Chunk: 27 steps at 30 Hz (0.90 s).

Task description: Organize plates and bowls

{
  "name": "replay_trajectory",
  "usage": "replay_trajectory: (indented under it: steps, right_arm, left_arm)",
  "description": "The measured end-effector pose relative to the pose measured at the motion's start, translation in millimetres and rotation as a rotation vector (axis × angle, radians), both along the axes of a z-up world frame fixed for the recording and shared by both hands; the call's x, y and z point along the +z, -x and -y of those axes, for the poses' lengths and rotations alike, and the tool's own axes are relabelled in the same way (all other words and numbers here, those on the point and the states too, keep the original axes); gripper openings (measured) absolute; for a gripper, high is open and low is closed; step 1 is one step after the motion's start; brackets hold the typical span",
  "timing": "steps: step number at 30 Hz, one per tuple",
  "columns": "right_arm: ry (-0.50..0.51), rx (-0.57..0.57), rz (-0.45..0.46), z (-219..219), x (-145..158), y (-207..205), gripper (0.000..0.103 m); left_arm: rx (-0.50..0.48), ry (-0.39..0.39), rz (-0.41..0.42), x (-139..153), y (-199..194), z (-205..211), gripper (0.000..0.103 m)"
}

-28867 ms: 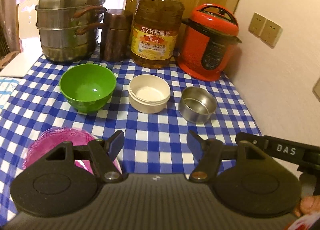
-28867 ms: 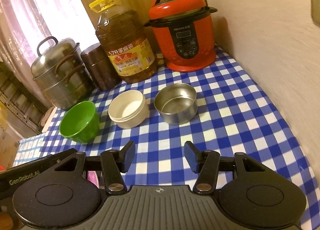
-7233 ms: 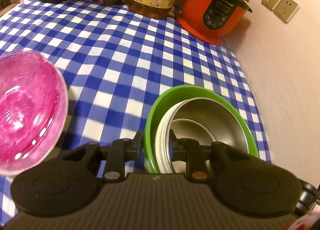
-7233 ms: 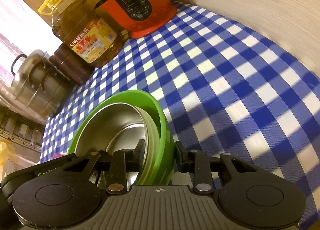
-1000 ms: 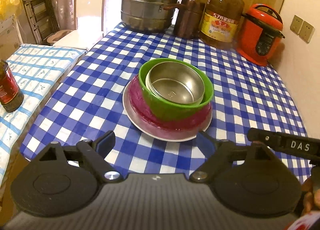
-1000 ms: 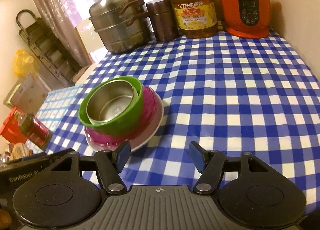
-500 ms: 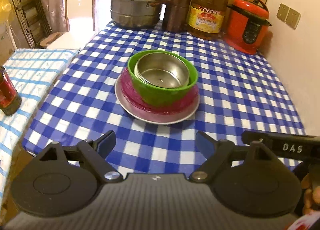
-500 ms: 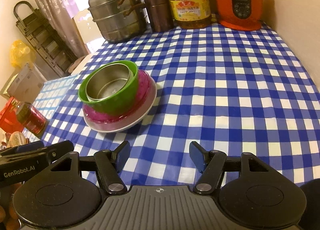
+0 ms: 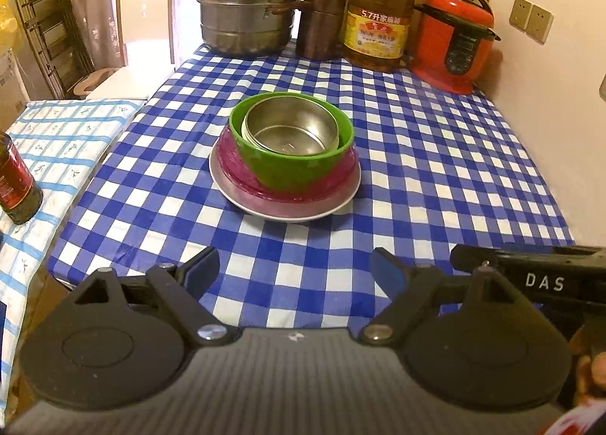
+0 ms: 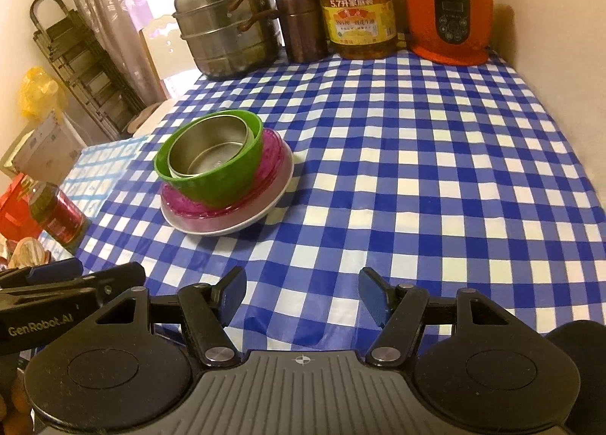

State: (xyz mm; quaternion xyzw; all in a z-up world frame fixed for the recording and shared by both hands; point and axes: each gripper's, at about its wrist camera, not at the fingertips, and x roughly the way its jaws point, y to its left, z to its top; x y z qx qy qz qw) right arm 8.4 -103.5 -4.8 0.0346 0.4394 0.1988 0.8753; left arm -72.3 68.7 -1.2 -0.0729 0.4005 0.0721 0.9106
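A white plate [image 9: 284, 208] sits near the middle of the blue checked table [image 9: 435, 170]. On it rests a pink bowl [image 9: 242, 170], in that a green bowl [image 9: 288, 170], and in the green bowl a steel bowl [image 9: 291, 128]. A pale rim shows between the steel and green bowls.

In the left wrist view the stack lies at 12 o'clock from the left gripper [image 9: 293, 270], well apart from it. The left gripper's jaws stand wide apart with nothing between them.

In the right wrist view the stack lies at about 11 o'clock from the right gripper [image 10: 302, 289]. Its jaws are parted, and they hold nothing.

Along the far edge stand a steamer pot [image 9: 246, 3], a brown canister [image 9: 320, 26], an oil bottle [image 9: 378, 14] and a red cooker [image 9: 452, 41].
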Motion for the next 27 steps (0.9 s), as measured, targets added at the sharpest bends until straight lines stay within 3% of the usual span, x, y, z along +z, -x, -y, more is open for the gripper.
replay_trajectory:
  steps: [27]
  right_arm:
    - [0.031,0.008,0.026,6.3,7.7,14.2,0.066]
  left_arm:
    - [-0.010,-0.043,-0.005,0.6,3.3,6.5,0.086]
